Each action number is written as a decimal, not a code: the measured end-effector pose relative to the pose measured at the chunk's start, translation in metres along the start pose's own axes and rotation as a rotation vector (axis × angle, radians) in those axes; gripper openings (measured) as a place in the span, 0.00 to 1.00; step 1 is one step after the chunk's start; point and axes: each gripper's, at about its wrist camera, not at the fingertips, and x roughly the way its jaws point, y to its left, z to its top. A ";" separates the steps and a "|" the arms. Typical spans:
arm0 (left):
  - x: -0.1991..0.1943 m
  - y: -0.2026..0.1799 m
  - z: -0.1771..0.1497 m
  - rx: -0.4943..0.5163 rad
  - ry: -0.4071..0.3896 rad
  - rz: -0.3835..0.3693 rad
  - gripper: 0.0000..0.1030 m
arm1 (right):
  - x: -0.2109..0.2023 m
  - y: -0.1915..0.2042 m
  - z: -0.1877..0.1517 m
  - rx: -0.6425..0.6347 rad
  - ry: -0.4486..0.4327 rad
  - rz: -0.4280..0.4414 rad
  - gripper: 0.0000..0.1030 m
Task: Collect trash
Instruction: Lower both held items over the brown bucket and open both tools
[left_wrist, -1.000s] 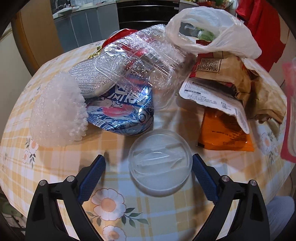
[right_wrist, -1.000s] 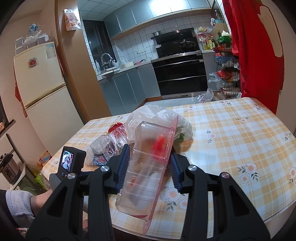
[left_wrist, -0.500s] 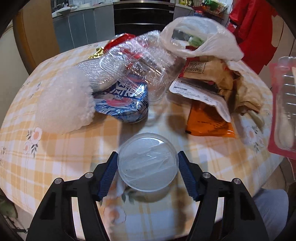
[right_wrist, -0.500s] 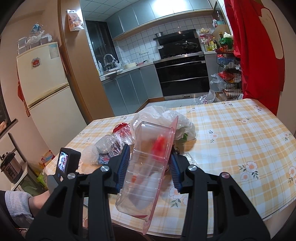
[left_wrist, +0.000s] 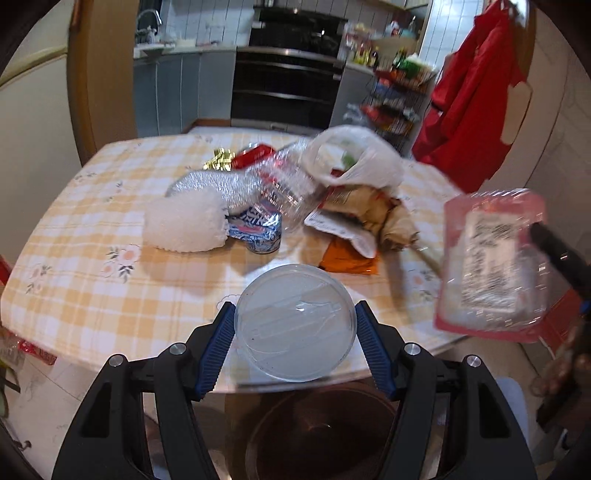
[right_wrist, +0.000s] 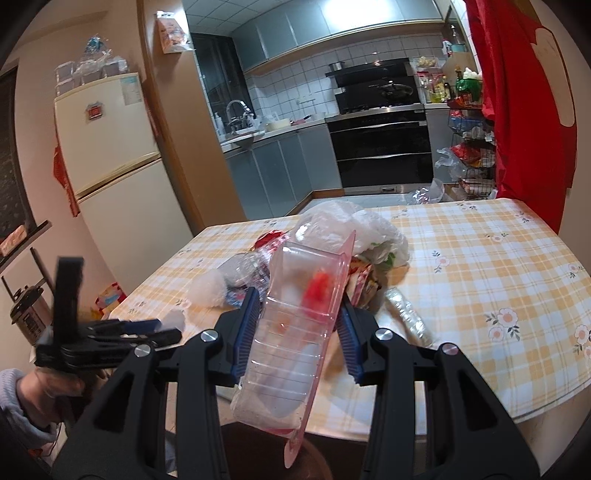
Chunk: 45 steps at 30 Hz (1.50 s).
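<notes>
My left gripper is shut on a round clear plastic lid, holding it in the air over the near edge of the checked table. My right gripper is shut on a clear, pink-rimmed plastic tray, tilted on end above the table edge. The left wrist view also shows that tray at the right. In the right wrist view the left gripper appears side-on at the left, held by a hand. A trash pile lies mid-table: a white foam net, a blue wrapper and a crumpled clear container.
The pile also has a white plastic bag, a brown paper bag and an orange wrapper. A crushed clear bottle lies near it. A dark round object sits below the table edge. Red cloth hangs at the right.
The left jaws closed on the round lid, lifted it off the table and drew it back over the near edge. The right gripper drifted slightly, still holding the tray.
</notes>
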 end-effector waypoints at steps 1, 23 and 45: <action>-0.006 0.001 -0.002 0.001 -0.010 -0.002 0.62 | -0.002 0.003 -0.002 -0.006 0.004 0.005 0.42; -0.113 0.000 -0.044 -0.020 -0.162 -0.008 0.62 | -0.033 0.076 -0.050 -0.085 0.164 0.093 0.42; -0.088 -0.012 -0.060 0.001 -0.093 -0.014 0.62 | -0.044 0.069 -0.046 -0.058 0.061 -0.004 0.95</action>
